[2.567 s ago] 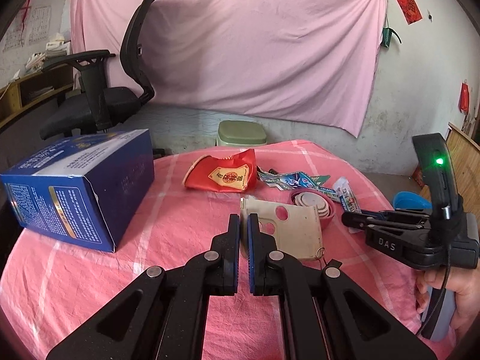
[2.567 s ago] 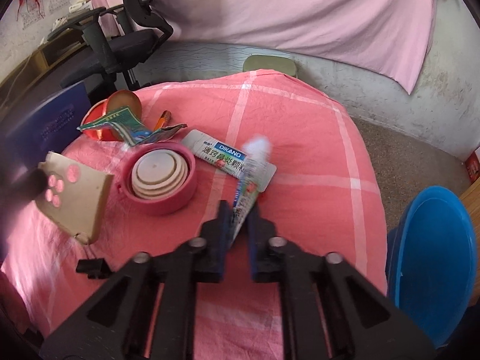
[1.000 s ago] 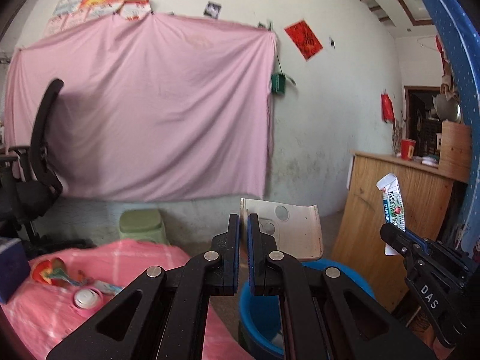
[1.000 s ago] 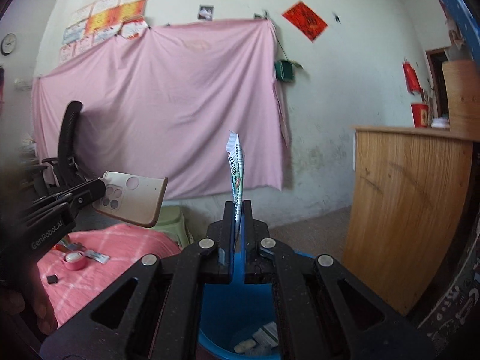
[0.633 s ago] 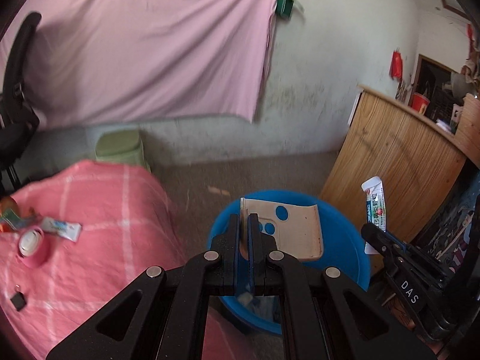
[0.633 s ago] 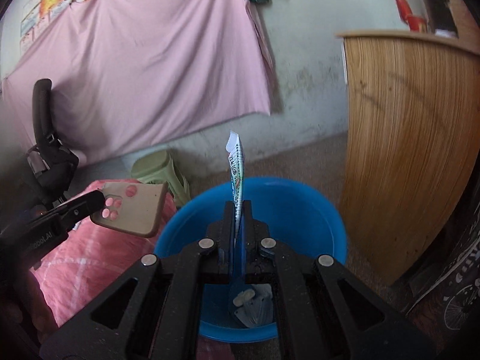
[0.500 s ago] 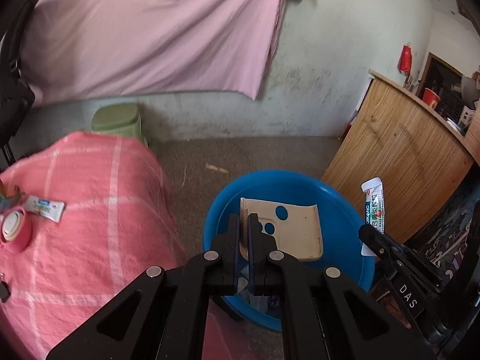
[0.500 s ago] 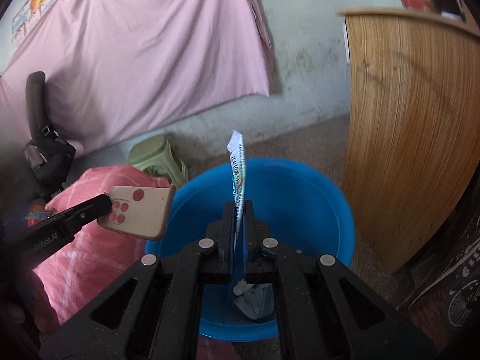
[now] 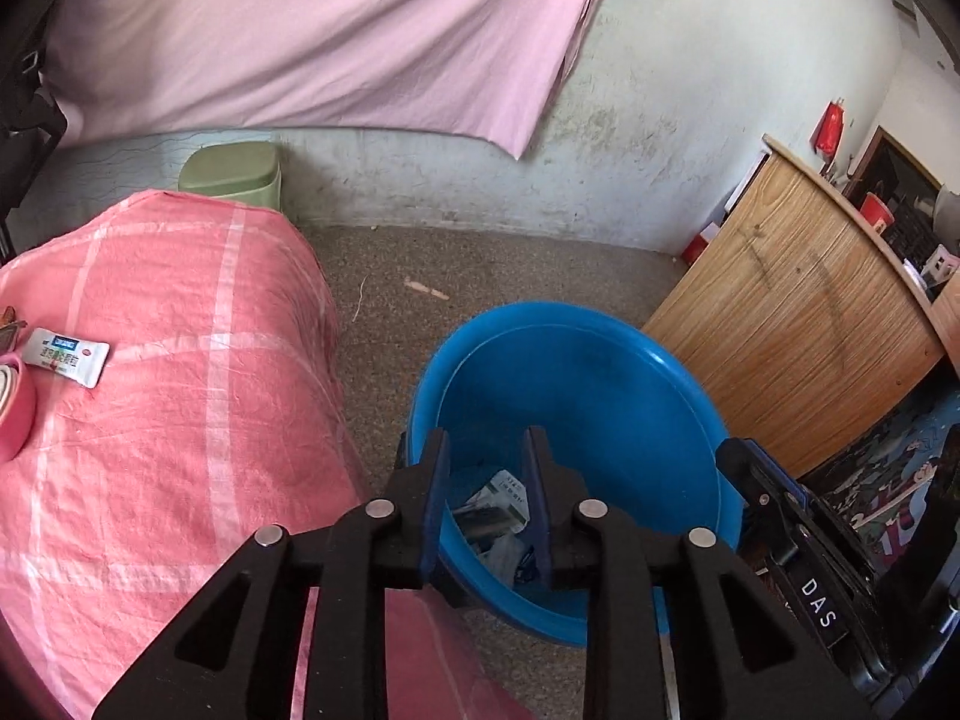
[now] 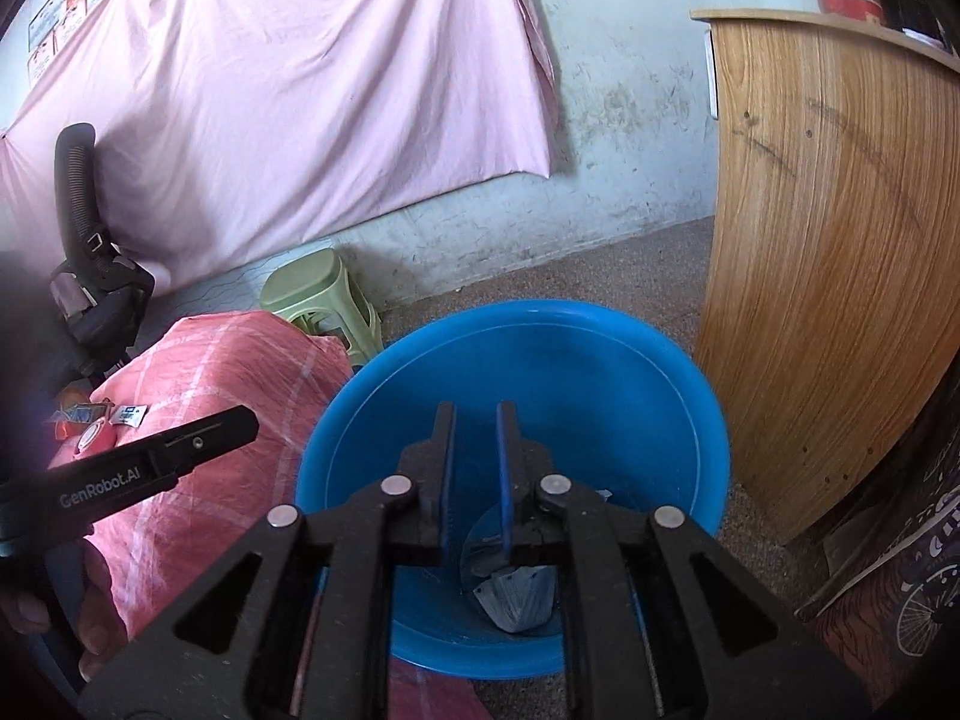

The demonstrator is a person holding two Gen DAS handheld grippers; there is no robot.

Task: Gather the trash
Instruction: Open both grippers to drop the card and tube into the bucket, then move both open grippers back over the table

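Note:
A blue basin [image 9: 576, 315] [image 10: 522, 309] stands on the floor beside the pink-clothed table [image 9: 180, 420]. My left gripper [image 9: 485, 450] hangs over the basin's near rim; its jaws are opening with nothing between them. Through the gap I see crumpled packets [image 9: 501, 504] on the basin floor. My right gripper [image 10: 475, 420] is also above the basin, jaws opening and empty, with a grey wrapper [image 10: 516, 594] lying below it. Each gripper shows in the other's view: right gripper [image 9: 729, 450], left gripper [image 10: 246, 420]. On the table lie a white sachet [image 9: 66, 354] and a pink lid [image 9: 12, 408].
A wooden counter [image 9: 798, 324] [image 10: 840, 240] stands close to the basin's right side. A green stool [image 9: 231, 174] [image 10: 318, 294] sits by the wall behind the table. A black office chair [image 10: 84, 240] is at far left. A hand [image 10: 90, 618] grips the left tool.
Both grippers dipped toward the basin and their jaws parted. The beige phone case left the left gripper and the tube left the right gripper; neither is held now.

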